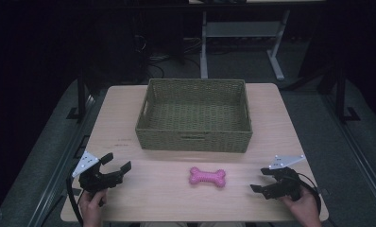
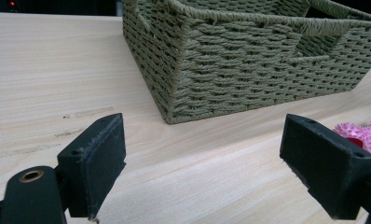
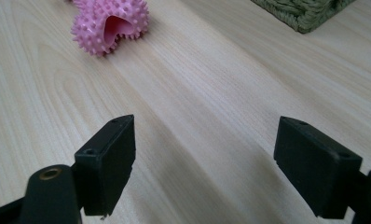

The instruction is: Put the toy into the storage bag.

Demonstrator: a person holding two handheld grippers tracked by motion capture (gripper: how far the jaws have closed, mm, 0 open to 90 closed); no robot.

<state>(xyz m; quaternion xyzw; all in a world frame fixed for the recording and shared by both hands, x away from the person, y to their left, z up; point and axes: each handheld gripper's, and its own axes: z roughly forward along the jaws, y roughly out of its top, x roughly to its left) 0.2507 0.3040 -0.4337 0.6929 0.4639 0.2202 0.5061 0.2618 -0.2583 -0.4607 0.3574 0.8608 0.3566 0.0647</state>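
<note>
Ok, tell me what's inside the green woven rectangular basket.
The green woven basket looks empty: its woven floor shows bare in the high view. The strip just behind its near wall is hidden.

Two hands reach in from the near edge, each holding a black two-jaw tool low over the surface. The left tool (image 1: 116, 162), in the left hand (image 1: 91, 201), has its jaws spread wide apart, holding nothing. The right tool (image 1: 261, 180), in the right hand (image 1: 303, 204), is likewise wide and unloaded, angled inward.
</note>
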